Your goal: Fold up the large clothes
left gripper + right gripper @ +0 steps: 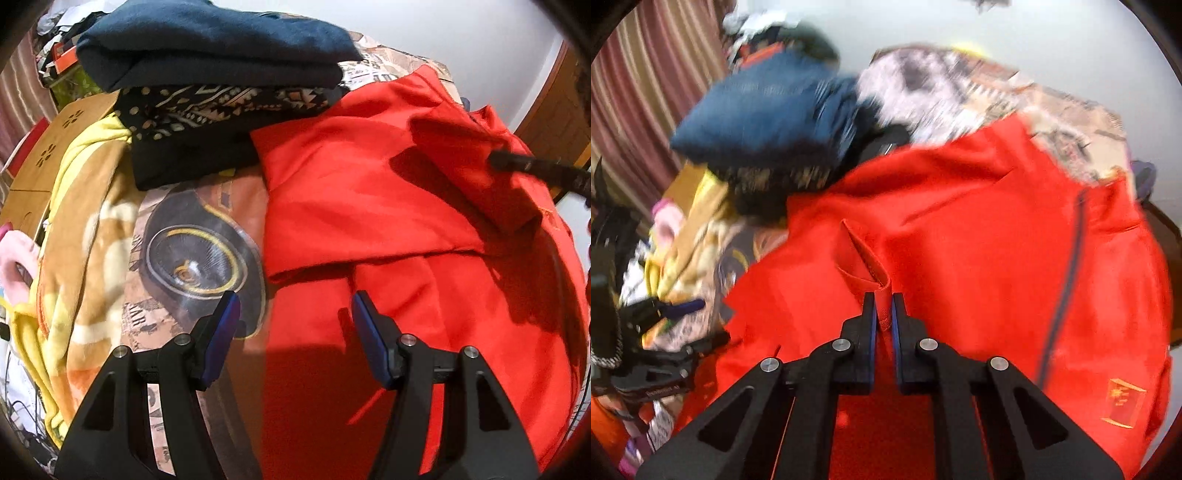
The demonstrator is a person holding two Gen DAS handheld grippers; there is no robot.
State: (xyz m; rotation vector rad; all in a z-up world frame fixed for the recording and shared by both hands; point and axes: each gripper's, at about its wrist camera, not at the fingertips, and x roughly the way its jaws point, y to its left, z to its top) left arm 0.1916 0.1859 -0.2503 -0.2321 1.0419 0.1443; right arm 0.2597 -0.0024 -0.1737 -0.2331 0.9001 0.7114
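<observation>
Fabric is pinched tight in the right gripper [884,306] — a ridge of the red garment [960,240], likely a cuff or hem, stands up between its nearly closed pads. The left gripper [295,314] hangs wide apart and empty over the garment's near edge, where red cloth meets the printed bedspread [192,251]. The garment lies partly folded across the bed. To fold well, I would carry the pinched edge low and level across the body, and use the left gripper to pin the crease line. Farther back, a stack of folded clothes [207,55] sits just beside the red cloth — keep clear of it.
</observation>
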